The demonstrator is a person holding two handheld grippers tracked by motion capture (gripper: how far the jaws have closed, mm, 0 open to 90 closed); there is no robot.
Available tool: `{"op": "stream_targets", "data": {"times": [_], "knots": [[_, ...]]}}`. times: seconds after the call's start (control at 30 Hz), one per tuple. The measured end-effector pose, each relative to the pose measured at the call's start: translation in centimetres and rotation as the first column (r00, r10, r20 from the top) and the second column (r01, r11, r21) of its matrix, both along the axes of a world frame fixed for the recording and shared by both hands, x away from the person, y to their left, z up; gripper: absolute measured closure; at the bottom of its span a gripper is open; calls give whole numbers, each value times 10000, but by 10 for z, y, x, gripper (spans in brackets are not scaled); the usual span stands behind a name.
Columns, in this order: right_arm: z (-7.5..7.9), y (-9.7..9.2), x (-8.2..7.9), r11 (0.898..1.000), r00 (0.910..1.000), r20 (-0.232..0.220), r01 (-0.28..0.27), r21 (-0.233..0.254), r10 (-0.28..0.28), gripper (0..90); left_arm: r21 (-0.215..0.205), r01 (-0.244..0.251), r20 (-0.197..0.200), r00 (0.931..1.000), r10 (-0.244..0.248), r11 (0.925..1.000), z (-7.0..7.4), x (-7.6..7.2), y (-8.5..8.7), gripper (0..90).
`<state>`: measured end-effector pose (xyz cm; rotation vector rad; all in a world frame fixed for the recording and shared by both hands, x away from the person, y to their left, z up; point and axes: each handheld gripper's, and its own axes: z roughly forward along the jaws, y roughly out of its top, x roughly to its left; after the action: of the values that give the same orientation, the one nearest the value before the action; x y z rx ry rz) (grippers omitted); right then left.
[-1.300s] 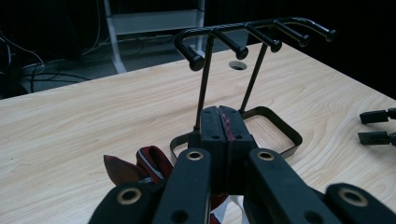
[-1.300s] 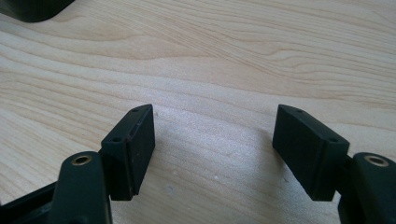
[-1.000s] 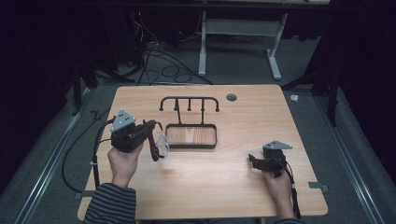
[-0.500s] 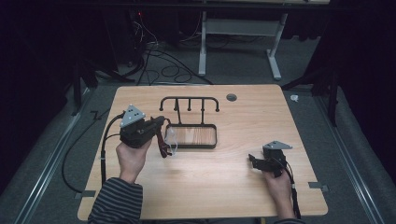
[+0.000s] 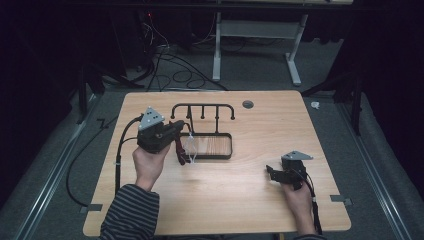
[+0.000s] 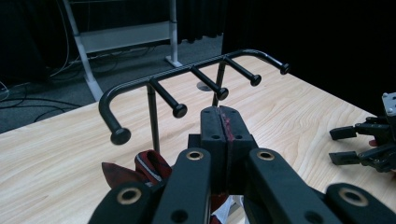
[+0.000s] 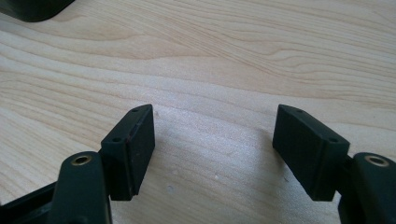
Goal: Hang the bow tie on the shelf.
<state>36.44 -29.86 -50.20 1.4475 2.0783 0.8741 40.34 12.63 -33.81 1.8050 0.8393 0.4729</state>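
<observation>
Left gripper [image 5: 184, 142], clamped on a red strap [image 6: 225, 122], should rise toward the rack's [image 6: 196, 70] 12 o'clock hook while right gripper [image 5: 278, 173] waits apart.

- Lab or recording studio: black curtains [image 5: 45, 60] close off all sides beyond the handheld grippers.
- Loose black cables [image 5: 170, 65] on grey carpet past the light wooden table [image 5: 240, 200].
- White metal desk frame [image 5: 255, 35] farther back.
</observation>
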Motion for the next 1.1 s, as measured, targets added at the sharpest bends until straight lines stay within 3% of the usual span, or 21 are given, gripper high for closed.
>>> {"op": "stream_targets", "data": {"times": [0.6,1.1], "knots": [[0,0,0,10000,10000,-2,-6,1,6,308,-215,242,-124,9996,-245,9995,1,12,-16,893],[0,0,0,10000,10000,-3,-32,-5,32,307,-106,535,-291,9981,-538,9985,3,25,-34,893]]}}
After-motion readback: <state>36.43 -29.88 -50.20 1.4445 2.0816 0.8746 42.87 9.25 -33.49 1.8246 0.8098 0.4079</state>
